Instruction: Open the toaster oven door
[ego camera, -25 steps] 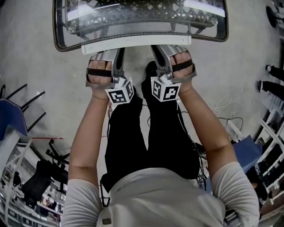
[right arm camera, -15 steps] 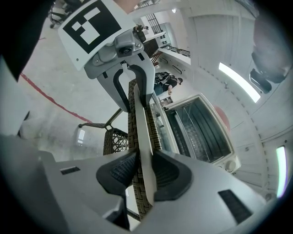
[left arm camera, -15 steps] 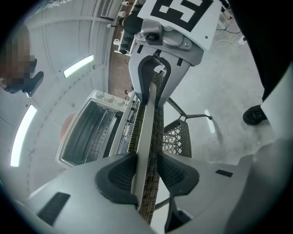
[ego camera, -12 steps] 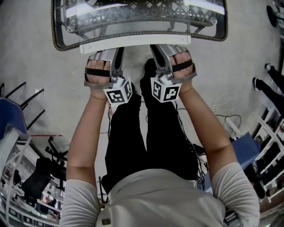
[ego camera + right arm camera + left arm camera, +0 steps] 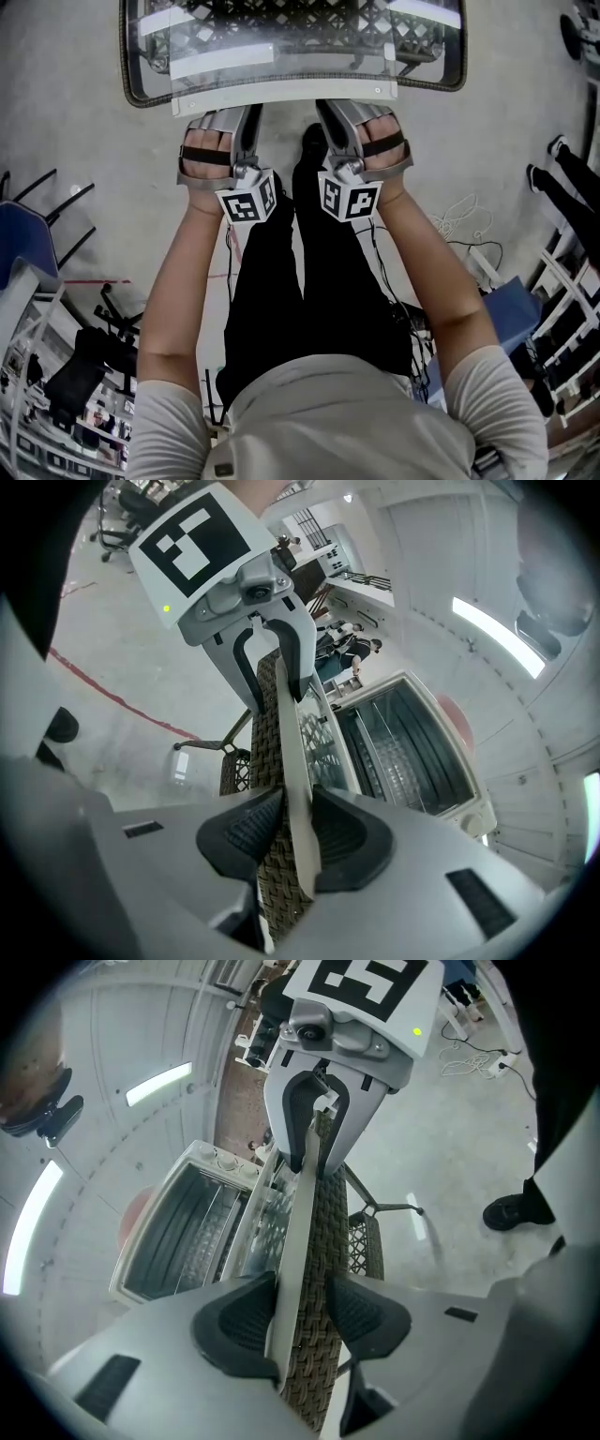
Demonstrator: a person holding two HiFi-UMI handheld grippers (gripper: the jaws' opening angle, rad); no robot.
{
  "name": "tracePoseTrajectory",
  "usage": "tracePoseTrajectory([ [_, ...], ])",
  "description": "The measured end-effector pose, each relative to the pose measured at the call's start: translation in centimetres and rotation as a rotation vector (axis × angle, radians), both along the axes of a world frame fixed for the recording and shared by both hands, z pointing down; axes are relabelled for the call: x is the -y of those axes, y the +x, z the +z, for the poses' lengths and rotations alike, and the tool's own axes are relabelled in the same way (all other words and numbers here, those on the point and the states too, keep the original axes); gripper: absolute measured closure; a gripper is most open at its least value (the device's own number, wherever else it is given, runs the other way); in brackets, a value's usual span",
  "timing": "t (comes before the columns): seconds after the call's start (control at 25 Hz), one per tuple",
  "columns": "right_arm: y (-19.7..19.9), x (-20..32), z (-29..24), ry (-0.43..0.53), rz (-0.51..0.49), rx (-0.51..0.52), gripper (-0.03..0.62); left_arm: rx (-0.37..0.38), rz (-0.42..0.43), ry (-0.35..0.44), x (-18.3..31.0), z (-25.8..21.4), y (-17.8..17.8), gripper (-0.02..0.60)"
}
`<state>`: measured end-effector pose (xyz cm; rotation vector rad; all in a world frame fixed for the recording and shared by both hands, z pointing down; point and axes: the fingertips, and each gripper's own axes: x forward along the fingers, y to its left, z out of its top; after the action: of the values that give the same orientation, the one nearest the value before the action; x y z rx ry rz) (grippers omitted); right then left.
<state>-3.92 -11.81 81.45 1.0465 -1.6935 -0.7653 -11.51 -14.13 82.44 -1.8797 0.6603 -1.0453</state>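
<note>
The toaster oven [image 5: 178, 1232] stands open at centre left of the left gripper view. Its door [image 5: 281, 56] lies flat at the top of the head view, with the white door handle [image 5: 281, 92] along the wicker table rim [image 5: 125, 56]. The left gripper [image 5: 300, 1312] straddles handle and rim; its jaws are wide, have just been opening, and leave a gap at one pad. The right gripper [image 5: 292, 832] has also just been opening, but its narrower jaws clamp handle and rim together.

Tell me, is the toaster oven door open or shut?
Open. The door lies folded down flat, and the oven cavity stands uncovered behind it.
</note>
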Motion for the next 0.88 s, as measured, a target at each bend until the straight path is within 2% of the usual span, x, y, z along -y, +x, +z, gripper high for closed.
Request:
tracePoseTrajectory([
  [0.6, -0.1, -1.2, -2.2, -0.1, -0.028, 0.019, 0.49, -0.015, 0.024, -0.09, -1.7, -2.9, 0.2, 0.408],
  [0.72, -0.1, -2.0, -2.6, -0.131, -0.026, 0.044, 0.491, -0.053, 0.008, -0.124, -2.0, -3.8, 0.3, 0.408],
  [0.88, -0.1, -2.6, -5.3, -0.162, 0.001, 0.119, 0.496, -0.158, -0.042, -0.197, -2.2, -7.0, 0.2, 0.412],
])
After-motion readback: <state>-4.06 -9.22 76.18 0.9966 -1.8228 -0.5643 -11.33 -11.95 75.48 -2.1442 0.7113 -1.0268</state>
